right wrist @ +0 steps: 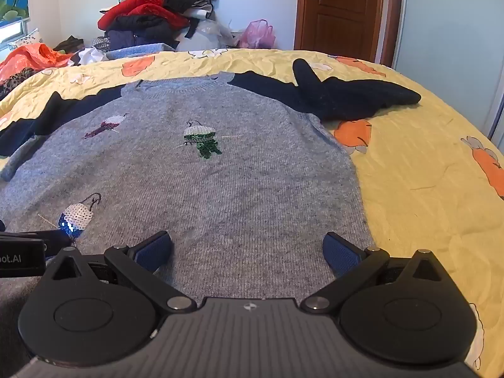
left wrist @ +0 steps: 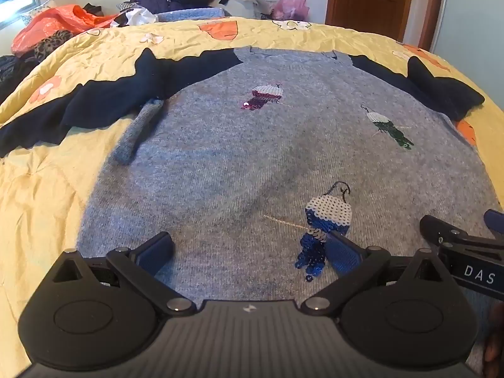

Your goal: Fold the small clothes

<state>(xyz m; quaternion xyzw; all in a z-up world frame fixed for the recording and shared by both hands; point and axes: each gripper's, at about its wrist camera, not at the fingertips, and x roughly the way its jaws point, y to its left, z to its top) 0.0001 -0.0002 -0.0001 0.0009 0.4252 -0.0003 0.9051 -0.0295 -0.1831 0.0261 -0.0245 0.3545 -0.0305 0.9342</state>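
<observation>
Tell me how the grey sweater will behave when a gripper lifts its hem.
The grey sweater is probably floppy: it lies flat on the yellow bedspread with limp, rumpled dark sleeves, so the hem should sag and drag. The knit looks fuzzy, likely not slippery. Sequin patches may snag.

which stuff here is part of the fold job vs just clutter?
Job: grey sweater with navy sleeves, flat on the yellow bedspread; left claw and right claw, both open.
Clutter: clothes pile, pink bag, orange bag.
</observation>
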